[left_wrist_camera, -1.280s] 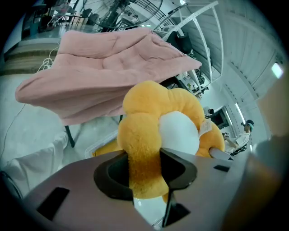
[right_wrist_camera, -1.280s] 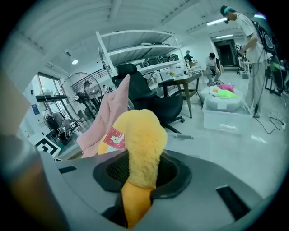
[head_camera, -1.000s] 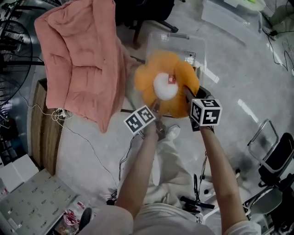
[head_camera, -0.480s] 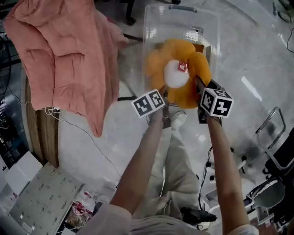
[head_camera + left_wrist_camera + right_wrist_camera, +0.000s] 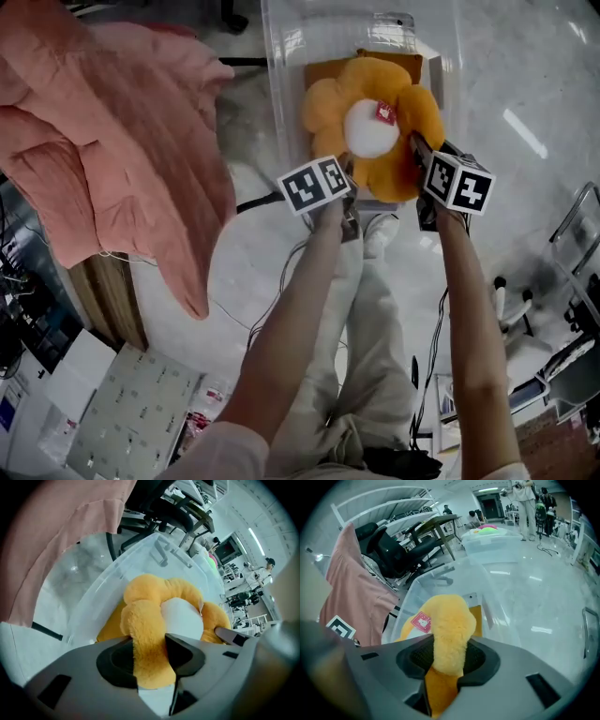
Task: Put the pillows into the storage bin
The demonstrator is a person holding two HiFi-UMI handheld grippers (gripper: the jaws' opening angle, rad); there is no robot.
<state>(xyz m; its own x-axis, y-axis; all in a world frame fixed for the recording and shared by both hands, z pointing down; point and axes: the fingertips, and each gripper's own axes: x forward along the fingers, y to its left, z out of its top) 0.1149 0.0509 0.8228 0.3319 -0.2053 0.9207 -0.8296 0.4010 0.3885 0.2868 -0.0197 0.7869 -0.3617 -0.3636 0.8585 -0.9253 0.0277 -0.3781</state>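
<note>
An orange flower-shaped pillow (image 5: 323,103) with a white centre and a small red tag hangs in the mouth of the clear plastic storage bin (image 5: 281,84). My left gripper (image 5: 349,183) is shut on a near petal (image 5: 150,620), which fills the gap between its pads. My right gripper (image 5: 414,155) grips another petal (image 5: 450,620) on the pillow's right side; its jaws have just been opening a little, with the petal still pinched between them. A flat orange cushion (image 5: 412,64) lies in the bin under the flower pillow. Both grippers point steeply down.
A pink quilt (image 5: 112,141) drapes over a wooden table at the left, close to the bin's left wall. The person's legs stand just before the bin. A metal chair frame (image 5: 581,234) is at the right, and cables trail on the floor.
Both grippers have come down together with the flower pillow, from above the bin into its opening. The grip on both petals looks the same.
</note>
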